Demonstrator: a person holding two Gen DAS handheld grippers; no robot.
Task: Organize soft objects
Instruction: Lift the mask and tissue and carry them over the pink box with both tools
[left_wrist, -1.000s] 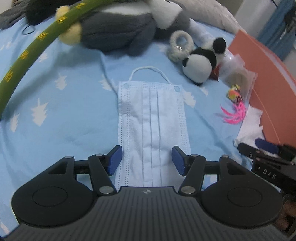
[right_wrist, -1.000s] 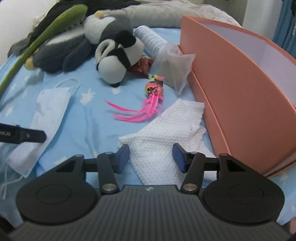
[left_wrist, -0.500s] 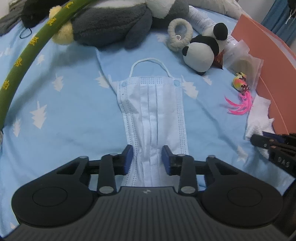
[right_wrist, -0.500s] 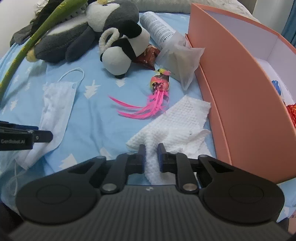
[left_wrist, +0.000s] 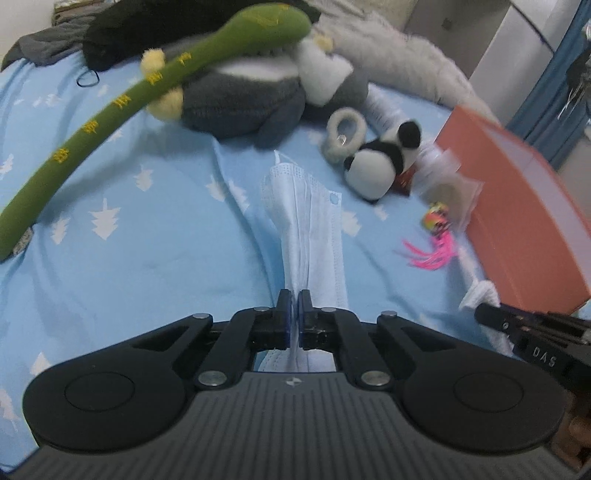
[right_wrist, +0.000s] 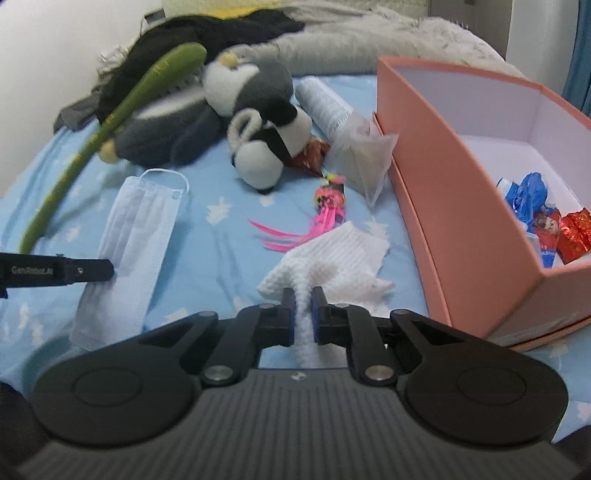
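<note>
A pale blue face mask (left_wrist: 310, 221) lies lengthwise on the blue bedsheet. My left gripper (left_wrist: 294, 295) has its jaws closing to a tight pinch on the mask's near end, which is bunched narrow and lifted. In the right wrist view the mask (right_wrist: 136, 229) lies at the left, with a left fingertip (right_wrist: 92, 271) at its edge. A white textured cloth (right_wrist: 343, 254) is gathered between the pads of my right gripper (right_wrist: 303, 295), which is shut on it. A corner of that cloth (left_wrist: 480, 295) shows beside the right gripper's finger (left_wrist: 491, 319).
An open salmon box (right_wrist: 443, 184) at the right holds candy wrappers (right_wrist: 546, 221). On the bed lie a small panda plush (right_wrist: 266, 147), a grey penguin plush (left_wrist: 240, 107), a long green plush stalk (left_wrist: 92, 140), a pink feather toy (right_wrist: 325, 218), a clear bag (right_wrist: 369, 162) and a bottle (right_wrist: 325, 103).
Both grippers went from wide open to shut: the left on the mask's near end, the right on the white cloth. Both have risen a little, pulling the fabrics into bunches.
</note>
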